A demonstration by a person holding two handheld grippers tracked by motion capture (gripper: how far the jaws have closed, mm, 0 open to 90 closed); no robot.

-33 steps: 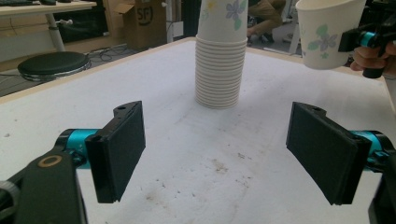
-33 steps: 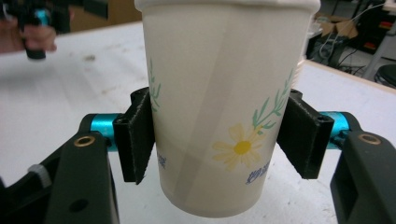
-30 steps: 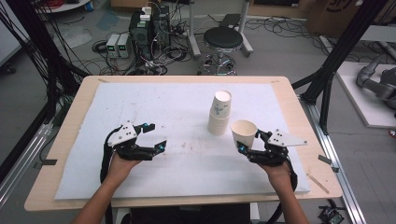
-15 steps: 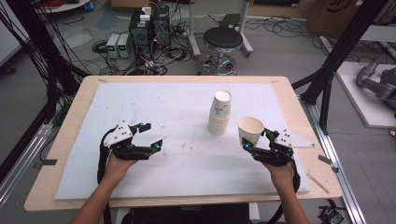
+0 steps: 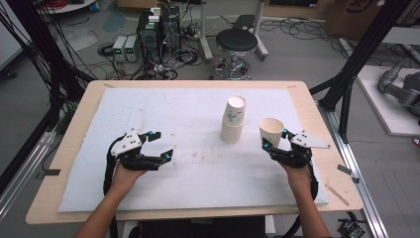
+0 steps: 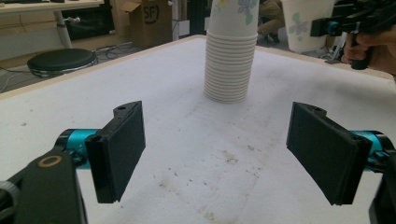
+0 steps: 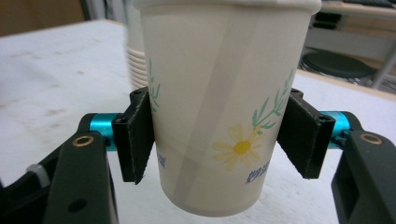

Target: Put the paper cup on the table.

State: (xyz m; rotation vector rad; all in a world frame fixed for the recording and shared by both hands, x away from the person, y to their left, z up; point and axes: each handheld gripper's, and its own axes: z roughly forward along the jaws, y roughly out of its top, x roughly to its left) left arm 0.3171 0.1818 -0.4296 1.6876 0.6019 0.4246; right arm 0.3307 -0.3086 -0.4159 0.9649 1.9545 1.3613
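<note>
Landmark: stack of paper cups [image 5: 234, 120], upright on the white mat [image 5: 188, 114], right of the mat's middle.

Right gripper [image 5: 272, 144]: clenched on a single paper cup [image 5: 271, 131], one jaw pressed to each side of the cup wall. Cup upright, mouth up, lifted clear of the mat, just right of the stack and apart from it. In the right gripper view, cup [image 7: 224, 107] gripped about mid-height, daisy print facing the camera, base hanging below the jaws; stack [image 7: 135, 65] blurred behind on the left.

Left gripper [image 5: 161, 145]: released, jaws spread wide, nothing between them. Low over the mat, well left of the stack and nearer the person's edge. In the left gripper view, gripper [image 6: 219, 149] pointed toward the stack [image 6: 232, 51], bare stained mat [image 6: 196, 140] between the jaws; held cup [image 6: 303, 23] at upper right, beyond the stack.

Black stool [image 5: 236, 42] on the floor past the far table edge, behind the stack.
</note>
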